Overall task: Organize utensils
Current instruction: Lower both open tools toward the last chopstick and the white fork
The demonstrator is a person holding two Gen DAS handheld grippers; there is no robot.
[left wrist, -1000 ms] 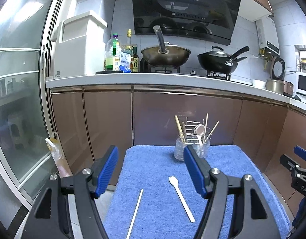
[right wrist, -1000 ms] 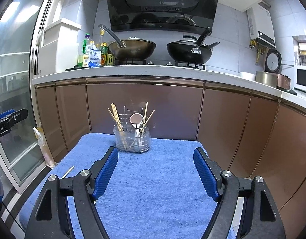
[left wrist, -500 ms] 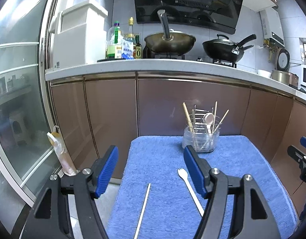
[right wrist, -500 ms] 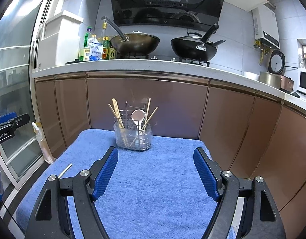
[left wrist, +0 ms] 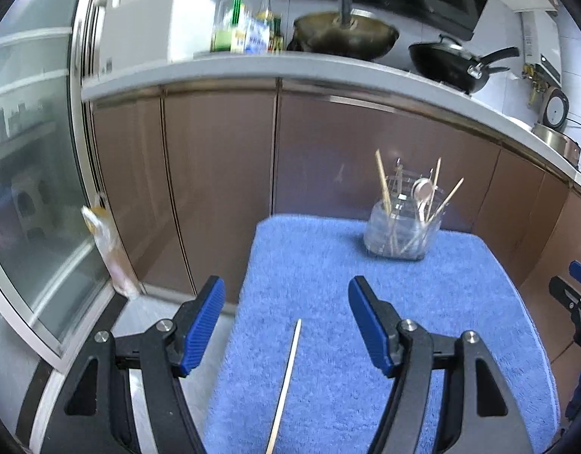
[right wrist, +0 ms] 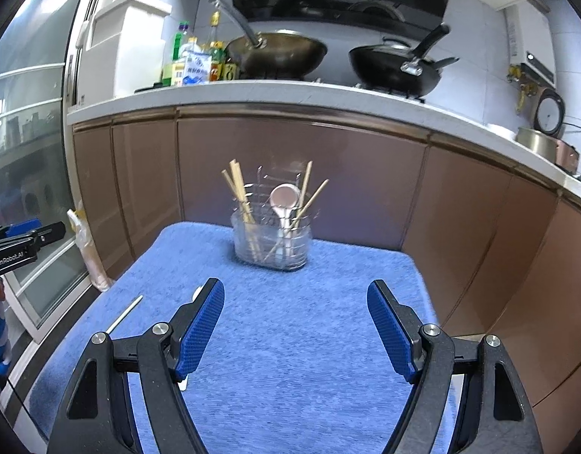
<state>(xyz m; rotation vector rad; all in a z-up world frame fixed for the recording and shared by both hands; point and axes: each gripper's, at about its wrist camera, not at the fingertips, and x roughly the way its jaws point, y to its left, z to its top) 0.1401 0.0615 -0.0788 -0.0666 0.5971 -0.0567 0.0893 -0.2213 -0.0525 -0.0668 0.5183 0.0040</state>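
Observation:
A clear utensil holder [left wrist: 402, 230] with chopsticks and a white spoon stands at the far edge of a blue towel [left wrist: 328, 283]; it also shows in the right wrist view [right wrist: 271, 238]. A single chopstick [left wrist: 284, 382] lies on the towel between the fingers of my open, empty left gripper [left wrist: 286, 325]; it also shows in the right wrist view [right wrist: 124, 314]. My right gripper [right wrist: 296, 327] is open and empty above the towel [right wrist: 290, 321]. A white utensil tip [right wrist: 197, 294] peeks out behind its left finger, mostly hidden.
Brown cabinets [left wrist: 222, 174] stand behind the towel under a counter with a wok [left wrist: 345, 36], a black pan [left wrist: 454, 64] and bottles. A glass door [left wrist: 29, 174] is at the left. The towel's left edge drops to the floor.
The left gripper has shifted left and tilted down; the chopstick now lies between its fingers and the white fork is hidden. The right gripper has moved closer to the towel.

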